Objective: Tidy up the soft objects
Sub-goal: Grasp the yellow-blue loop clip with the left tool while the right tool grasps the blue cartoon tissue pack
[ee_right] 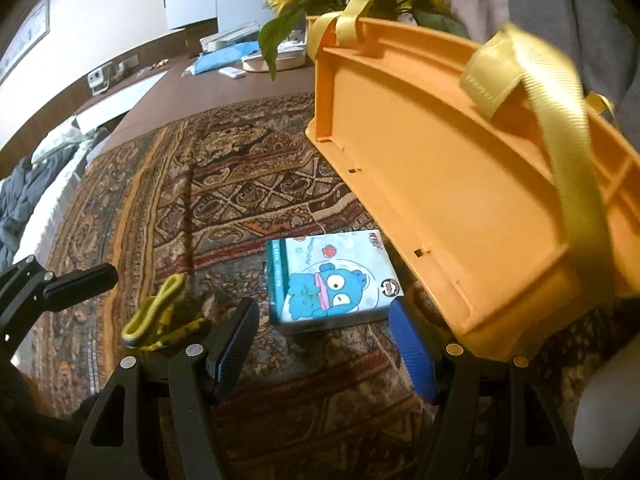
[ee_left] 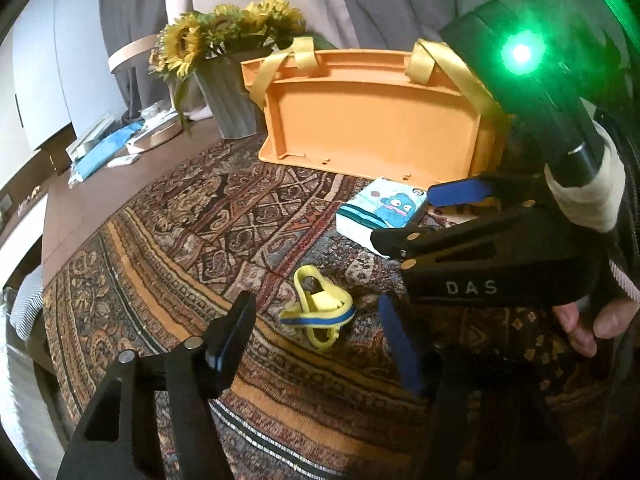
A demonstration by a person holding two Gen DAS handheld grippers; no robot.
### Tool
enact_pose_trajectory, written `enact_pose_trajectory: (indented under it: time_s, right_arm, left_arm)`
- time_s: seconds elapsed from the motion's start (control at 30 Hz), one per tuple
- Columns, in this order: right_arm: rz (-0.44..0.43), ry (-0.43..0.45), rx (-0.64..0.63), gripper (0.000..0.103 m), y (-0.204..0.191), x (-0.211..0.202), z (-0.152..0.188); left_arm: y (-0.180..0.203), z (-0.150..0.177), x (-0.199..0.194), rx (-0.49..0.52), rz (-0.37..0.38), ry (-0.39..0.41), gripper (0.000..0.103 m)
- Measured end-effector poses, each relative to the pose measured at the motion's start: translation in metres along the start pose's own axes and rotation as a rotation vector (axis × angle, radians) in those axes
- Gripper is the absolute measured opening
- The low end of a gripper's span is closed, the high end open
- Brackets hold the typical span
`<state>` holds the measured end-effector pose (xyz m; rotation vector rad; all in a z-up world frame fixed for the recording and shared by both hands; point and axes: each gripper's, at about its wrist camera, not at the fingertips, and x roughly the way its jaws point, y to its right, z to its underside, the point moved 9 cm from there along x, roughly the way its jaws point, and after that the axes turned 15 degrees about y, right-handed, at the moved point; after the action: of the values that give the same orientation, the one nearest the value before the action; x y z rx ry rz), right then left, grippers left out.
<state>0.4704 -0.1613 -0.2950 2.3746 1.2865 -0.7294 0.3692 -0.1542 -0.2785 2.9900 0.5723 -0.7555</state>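
your left gripper [ee_left: 320, 344] has its blue-padded fingers spread wide with nothing between them, hovering above the patterned cloth [ee_left: 168, 240], and the yellow-and-blue elastic band [ee_left: 320, 312] lies crumpled on the cloth in the gap ahead of them. your right gripper [ee_right: 324, 344] is likewise spread apart and holds nothing; its fingers frame the near edge of the tissue pack [ee_right: 332, 276] with the blue cartoon figure, which lies flat on the cloth just beside the orange basket [ee_right: 460, 184]. that basket stands behind the pack with its yellow straps [ee_right: 560, 128] draped over the rim. behind it on the left stands a grey vase [ee_left: 228, 96] of sunflowers [ee_left: 224, 32]. farther back on the brown table [ee_left: 92, 196] lies blue packaging [ee_left: 104, 152].
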Motion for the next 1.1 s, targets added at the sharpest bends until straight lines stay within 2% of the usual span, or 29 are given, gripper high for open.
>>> enact_pose_trajectory:
  time_s: [0.3,0.6,0.8,0.93,1.1]
  right_arm:
    - [-0.019,-0.018,-0.018,0.068,0.002,0.018,0.002]
    - [0.028,-0.004,-0.079,0.084,0.002,0.024,-0.004]
    - [0.042,0.014,-0.076,0.085,0.000,0.022,-0.007]
    - [0.058,0.018,-0.088,0.085,-0.001,0.024,-0.007]
    - [0.070,0.023,-0.111,0.085,-0.006,0.027,-0.010]
  left_arm:
    - [-0.005,0.012,0.022,-0.040,0.011,-0.086,0.042]
    - [-0.012,0.014,0.025,-0.072,0.004,-0.111,0.032]
    - [-0.021,0.009,0.019,-0.105,-0.001,-0.095,0.031]
    - [-0.030,0.000,0.015,-0.106,-0.032,-0.059,0.031]
    - [-0.035,0.000,0.015,-0.112,-0.040,-0.061,0.031]
